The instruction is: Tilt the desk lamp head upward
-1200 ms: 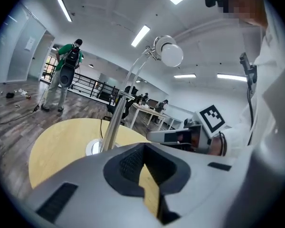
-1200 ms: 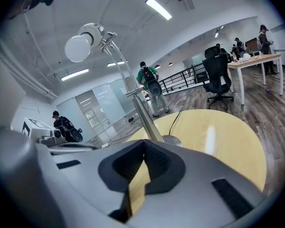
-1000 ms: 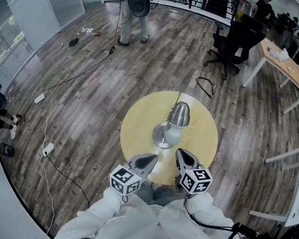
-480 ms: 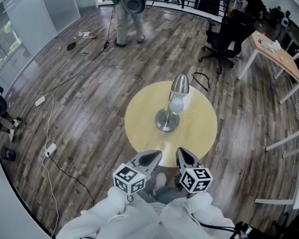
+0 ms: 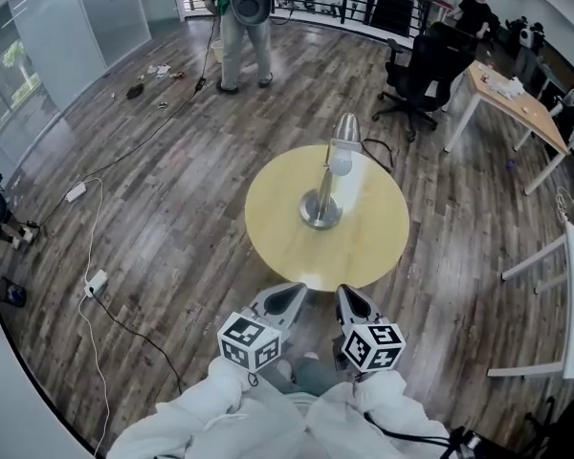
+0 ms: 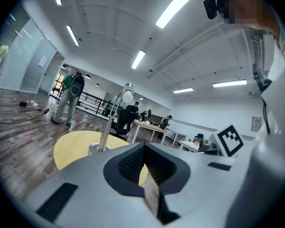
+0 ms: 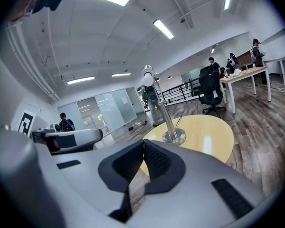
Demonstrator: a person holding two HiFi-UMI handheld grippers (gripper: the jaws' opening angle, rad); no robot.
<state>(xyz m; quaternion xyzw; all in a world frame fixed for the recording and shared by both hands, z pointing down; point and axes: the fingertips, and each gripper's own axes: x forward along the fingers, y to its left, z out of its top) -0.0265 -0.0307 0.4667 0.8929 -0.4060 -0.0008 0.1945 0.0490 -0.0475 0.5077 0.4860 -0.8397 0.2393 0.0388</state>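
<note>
A silver desk lamp [image 5: 322, 207] stands in the middle of the round yellow table [image 5: 277, 237], with its head [image 5: 344, 130] and white bulb up on the far side. Both grippers hover over the floor short of the table's near edge, well apart from the lamp. The left gripper [image 5: 285, 297] and right gripper [image 5: 352, 301] are shut with nothing between the pads. The left gripper view shows the lamp [image 6: 104, 127] beyond the left gripper [image 6: 143, 148]. In the right gripper view, the lamp [image 7: 164, 113] stands beyond the right gripper [image 7: 143, 144].
A person [image 5: 239, 17] stands at the back near a railing. A black office chair [image 5: 426, 65] and a wooden desk [image 5: 517, 103] are at the back right. Cables and a power strip [image 5: 94, 282] lie on the wooden floor at left. The lamp's black cord [image 5: 378, 156] hangs behind the table.
Both grippers have drawn back from over the table's near edge to over the floor. The table and lamp now sit farther off and higher in the head view.
</note>
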